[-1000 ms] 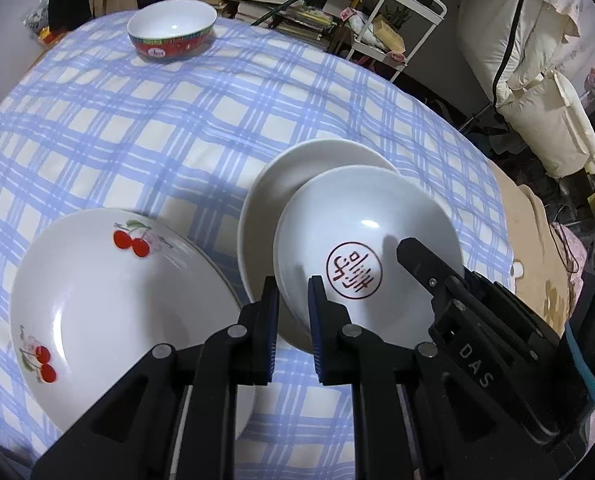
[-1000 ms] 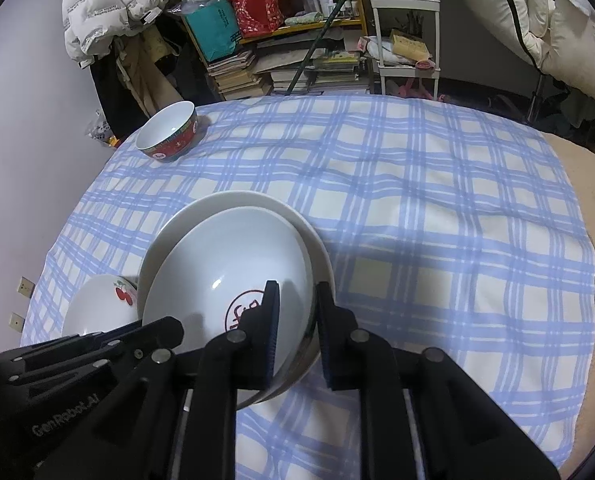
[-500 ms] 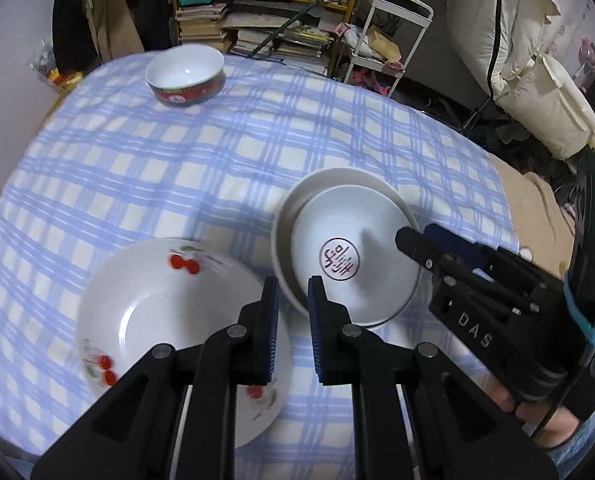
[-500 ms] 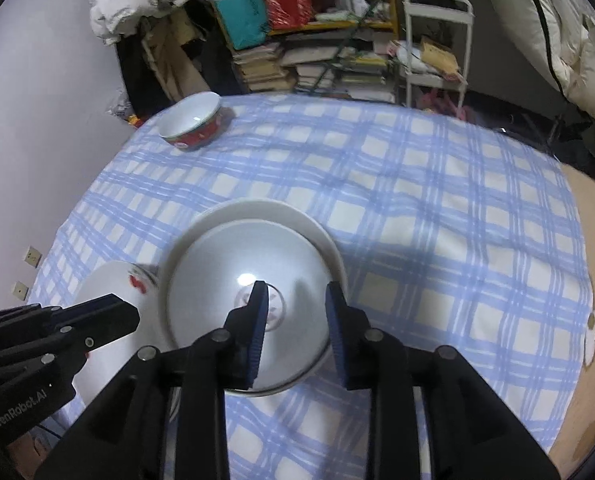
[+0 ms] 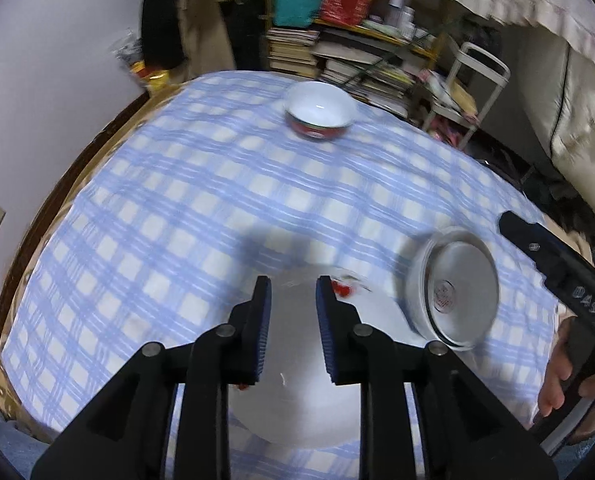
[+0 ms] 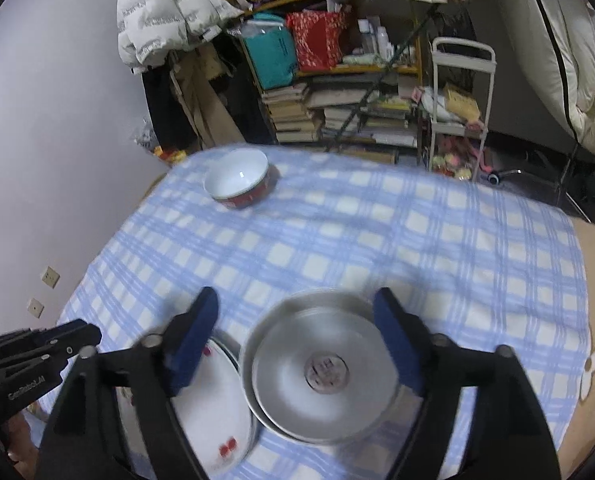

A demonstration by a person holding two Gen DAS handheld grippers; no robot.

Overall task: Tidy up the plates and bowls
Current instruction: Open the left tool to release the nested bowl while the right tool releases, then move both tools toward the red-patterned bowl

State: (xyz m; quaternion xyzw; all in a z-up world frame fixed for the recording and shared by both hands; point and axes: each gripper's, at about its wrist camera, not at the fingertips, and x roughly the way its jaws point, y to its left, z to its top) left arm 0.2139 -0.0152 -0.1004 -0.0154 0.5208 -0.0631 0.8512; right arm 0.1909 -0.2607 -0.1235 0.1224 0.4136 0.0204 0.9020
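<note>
Blue-and-white checked cloth [image 6: 437, 248] of soft fabric covers the desk. At its far edge stands a round ceramic bowl [image 6: 239, 178], white inside and red outside with a darker band at the rim. Near the front edge lies a stack of two: a shallow white glossy plate with a round red seal mark [image 6: 323, 372] rests inside a wider white plate [image 6: 265, 328]; the characters of the seal are too blurred to read. Just beside this stack, toward the left front corner, lies a large flat white plate with red cherry prints [image 6: 217, 412].

Left hand-held gripper [image 5: 292, 330] hangs above the cherry plate, its ribbed blue pads a little apart after just opening, with nothing pressed between them. Right hand-held gripper [image 6: 297, 344] has just opened wide, and its blue pads stand on both sides of the stacked plates without touching them.

Black plastic bodies carry white letters: "DAS" on the right one, and something like "GenRobot.AI" on the left one, partly blurred. A hand [image 5: 557, 380] holds the right handle.
</note>
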